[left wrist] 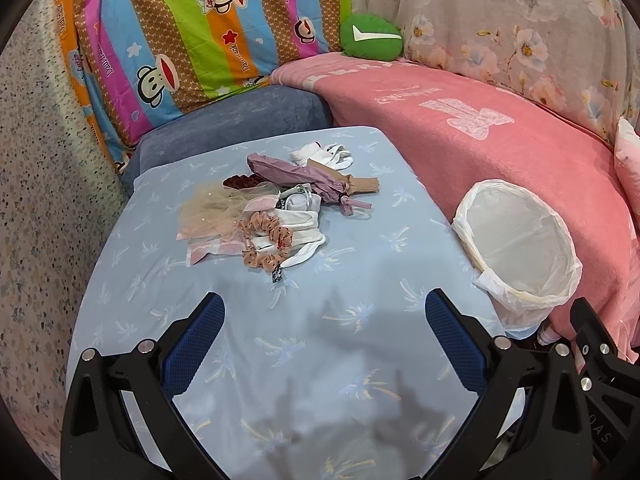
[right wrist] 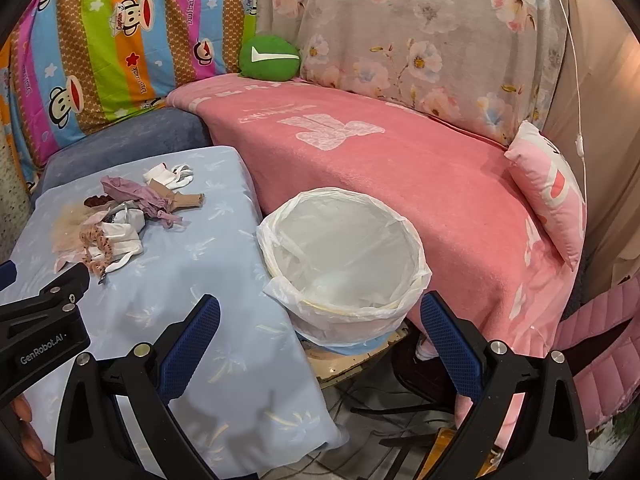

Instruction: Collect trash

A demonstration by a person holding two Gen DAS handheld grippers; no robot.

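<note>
A heap of cloth scraps lies on the light blue table cover (left wrist: 320,340): a polka-dot scrunchie (left wrist: 266,246), beige tulle (left wrist: 208,210), a mauve folded piece (left wrist: 298,178) and white socks (left wrist: 324,155). The same heap (right wrist: 120,220) shows at the left of the right wrist view. A white bin lined with a plastic bag (left wrist: 520,248) (right wrist: 344,264) stands at the table's right edge, with nothing in it. My left gripper (left wrist: 324,344) is open over the near table, short of the heap. My right gripper (right wrist: 320,344) is open just before the bin.
A pink blanket (right wrist: 400,168) covers the sofa behind the bin, with a pink pillow (right wrist: 552,200) at its right and a green cushion (left wrist: 370,36) at the back. A blue-grey cushion (left wrist: 240,120) lies behind the table. Cables run over the floor (right wrist: 380,412) beneath the bin.
</note>
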